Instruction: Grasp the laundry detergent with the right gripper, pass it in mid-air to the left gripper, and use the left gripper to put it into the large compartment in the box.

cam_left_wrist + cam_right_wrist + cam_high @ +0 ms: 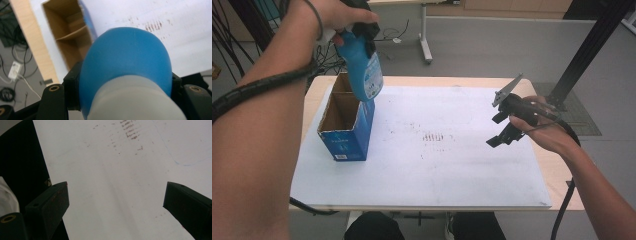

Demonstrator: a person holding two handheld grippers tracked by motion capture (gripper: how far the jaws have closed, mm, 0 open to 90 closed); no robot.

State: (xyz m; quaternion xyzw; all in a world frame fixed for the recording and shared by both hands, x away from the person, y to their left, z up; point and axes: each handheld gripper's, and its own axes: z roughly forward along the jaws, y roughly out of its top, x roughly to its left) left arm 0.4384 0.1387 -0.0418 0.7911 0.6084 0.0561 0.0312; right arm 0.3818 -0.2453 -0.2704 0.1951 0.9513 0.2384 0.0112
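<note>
Left tongs clamp the blue plastic bottle with a pale cap near its top, hanging it above the open blue cardboard box with a divider at the left of the white surface. Right tongs hover at the right edge, jaws wide, holding nothing.

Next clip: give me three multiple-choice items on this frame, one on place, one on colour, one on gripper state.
1. Where is the bottle?
A. lying on the white mat
B. held above the open carton
C. on the floor

2. What colour is the carton outside?
A. blue
B. red
C. green

3. How is the right hand-held gripper?
A. shut on a cloth
B. shut on the bottle
C. open, holding nothing

Key: 1 B, the left hand-held gripper holds it over the carton; 2 A, blue printed sides; 3 C, its jaws stand apart over the white mat.
</note>
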